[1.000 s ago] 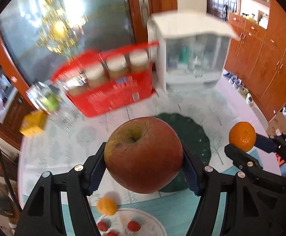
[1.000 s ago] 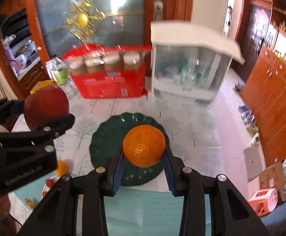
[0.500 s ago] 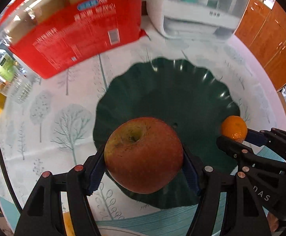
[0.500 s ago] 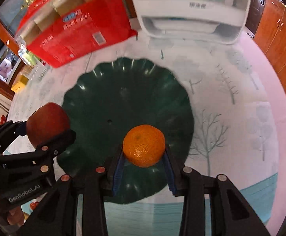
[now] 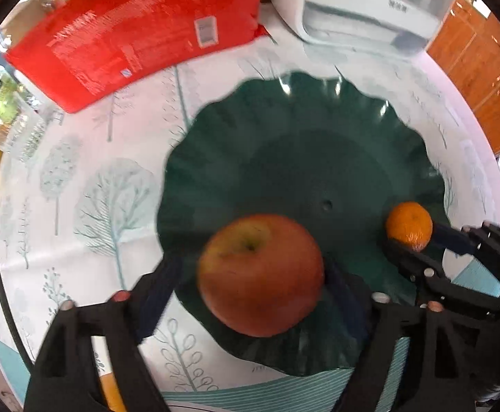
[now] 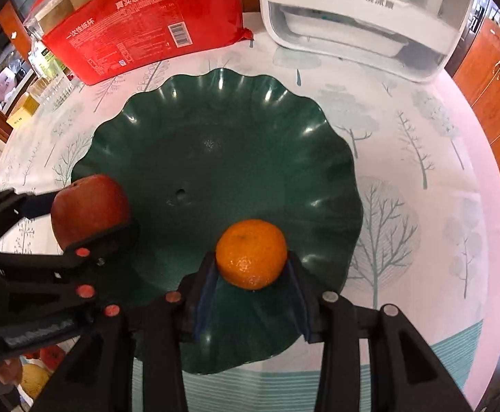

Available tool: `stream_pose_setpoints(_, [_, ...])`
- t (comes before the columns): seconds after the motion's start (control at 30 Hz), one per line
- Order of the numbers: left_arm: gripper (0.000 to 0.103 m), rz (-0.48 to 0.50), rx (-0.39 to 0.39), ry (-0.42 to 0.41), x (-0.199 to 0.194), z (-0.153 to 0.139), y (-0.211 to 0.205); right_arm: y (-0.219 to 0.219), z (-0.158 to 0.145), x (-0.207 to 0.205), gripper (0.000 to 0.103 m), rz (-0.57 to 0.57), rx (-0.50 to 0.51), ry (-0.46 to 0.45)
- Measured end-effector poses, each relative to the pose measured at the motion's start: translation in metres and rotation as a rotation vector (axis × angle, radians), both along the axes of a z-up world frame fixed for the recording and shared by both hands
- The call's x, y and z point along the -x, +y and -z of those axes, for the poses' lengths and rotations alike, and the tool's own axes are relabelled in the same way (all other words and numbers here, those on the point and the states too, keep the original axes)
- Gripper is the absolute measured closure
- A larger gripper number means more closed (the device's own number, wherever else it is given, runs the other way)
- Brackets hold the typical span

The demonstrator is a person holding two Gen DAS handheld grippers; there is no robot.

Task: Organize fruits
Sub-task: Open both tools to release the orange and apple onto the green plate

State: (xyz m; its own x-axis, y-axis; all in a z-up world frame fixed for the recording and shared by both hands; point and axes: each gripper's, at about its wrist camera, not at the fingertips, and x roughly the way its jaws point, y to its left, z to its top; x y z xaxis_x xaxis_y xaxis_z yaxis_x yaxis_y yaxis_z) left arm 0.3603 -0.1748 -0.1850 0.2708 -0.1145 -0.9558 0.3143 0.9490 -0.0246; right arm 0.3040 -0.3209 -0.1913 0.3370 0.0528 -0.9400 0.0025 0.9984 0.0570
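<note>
A red apple (image 5: 260, 274) sits low over the near left part of a dark green scalloped plate (image 5: 301, 158). It lies between the fingers of my left gripper (image 5: 253, 271), whose jaws are opening. A gap shows on each side between pad and apple. In the right wrist view the apple (image 6: 88, 206) is over the plate's (image 6: 215, 130) left rim. My right gripper (image 6: 251, 267) holds a small orange (image 6: 251, 254) over the near part of the plate. Its pads still touch the fruit as the jaws begin to part.
A red pack of paper cups (image 6: 140, 24) and a white appliance (image 6: 363, 17) stand behind the plate on the tree-print tablecloth (image 6: 404, 206). Glasses (image 6: 50, 89) crowd the far left. More fruit (image 6: 33, 377) lies near the front left edge.
Both grippers came down with their fruit to just above the green plate. The left jaws have spread away from the apple. The right gripper still has the orange.
</note>
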Motion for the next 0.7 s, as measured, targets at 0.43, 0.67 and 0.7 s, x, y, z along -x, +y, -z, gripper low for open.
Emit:
stream_pose_setpoints(0.43, [0.010, -0.041, 0.064, -0.017, 0.014, -0.025, 0.011, 0.003, -0.014, 0.011, 0.049, -0.005, -0.027, -0.059])
stream_pose_setpoints(0.67, [0.010, -0.025, 0.050, -0.142, 0.034, -0.055, 0.016, 0.006, -0.026, 0.021, 0.046, -0.002, -0.034, -0.089])
stream_pose_setpoints(0.7, [0.010, -0.022, 0.052, -0.149, 0.036, -0.059, 0.017, 0.007, -0.028, 0.022, 0.046, -0.002, -0.033, -0.092])
